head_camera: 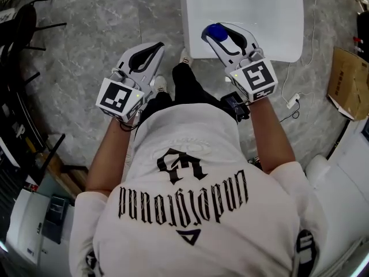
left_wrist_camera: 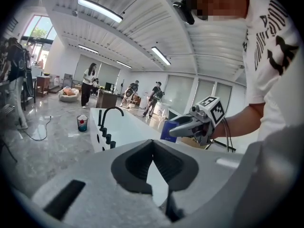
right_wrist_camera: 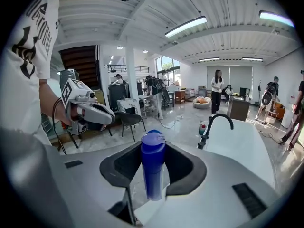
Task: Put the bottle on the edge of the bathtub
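Note:
A blue bottle (right_wrist_camera: 153,167) with a rounded cap stands upright between the pads of my right gripper (right_wrist_camera: 153,148), which is shut on it. In the head view the bottle's cap (head_camera: 218,32) and the right gripper (head_camera: 222,33) hang over the near edge of the white bathtub (head_camera: 253,4). My left gripper (head_camera: 158,46) is to the left of the tub over the grey floor, its tips together and nothing in it. The left gripper view shows the tub (left_wrist_camera: 128,129) with its black faucet (left_wrist_camera: 107,115) ahead, and the right gripper (left_wrist_camera: 190,124) holding the bottle (left_wrist_camera: 167,129).
A cardboard box (head_camera: 349,82) and a white cable with a plug (head_camera: 294,100) lie right of the tub. Black chairs (head_camera: 23,27) stand at the left. A small bucket (left_wrist_camera: 82,122) sits on the floor, and several people stand far behind.

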Tool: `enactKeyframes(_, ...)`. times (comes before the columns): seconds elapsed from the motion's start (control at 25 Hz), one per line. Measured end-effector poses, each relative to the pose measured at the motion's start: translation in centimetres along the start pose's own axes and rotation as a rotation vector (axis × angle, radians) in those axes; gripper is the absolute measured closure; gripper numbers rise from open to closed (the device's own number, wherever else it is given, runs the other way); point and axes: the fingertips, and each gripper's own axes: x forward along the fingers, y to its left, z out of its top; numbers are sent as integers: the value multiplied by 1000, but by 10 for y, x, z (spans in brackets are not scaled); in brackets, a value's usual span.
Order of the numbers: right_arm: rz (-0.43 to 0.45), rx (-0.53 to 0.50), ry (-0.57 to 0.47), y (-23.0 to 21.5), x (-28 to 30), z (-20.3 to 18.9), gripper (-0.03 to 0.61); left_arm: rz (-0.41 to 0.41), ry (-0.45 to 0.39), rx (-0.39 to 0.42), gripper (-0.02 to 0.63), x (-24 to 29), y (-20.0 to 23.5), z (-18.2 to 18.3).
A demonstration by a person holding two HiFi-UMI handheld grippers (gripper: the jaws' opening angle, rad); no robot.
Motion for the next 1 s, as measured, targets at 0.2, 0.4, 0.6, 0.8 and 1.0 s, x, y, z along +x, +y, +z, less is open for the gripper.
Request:
enactKeyframes(0.2, 27, -2, 17, -7, 20, -12, 423, 0, 21, -4, 598, 16, 15, -10)
enactKeyframes(0.4, 51, -8, 35, -13, 37, -28, 423, -13, 55, -6, 598, 35, 26, -22)
enactKeyframes(0.6, 66, -6, 58, -25, 57, -45, 423, -20, 74, -6, 598, 60, 38, -35)
enactKeyframes(0.8, 64, 4, 71, -38, 78, -62, 423, -14, 78, 1, 598, 75, 52, -43)
enactKeyframes(1.0, 65, -13, 89, -49, 101, -76, 423, 3, 73, -3, 598, 89, 68, -53)
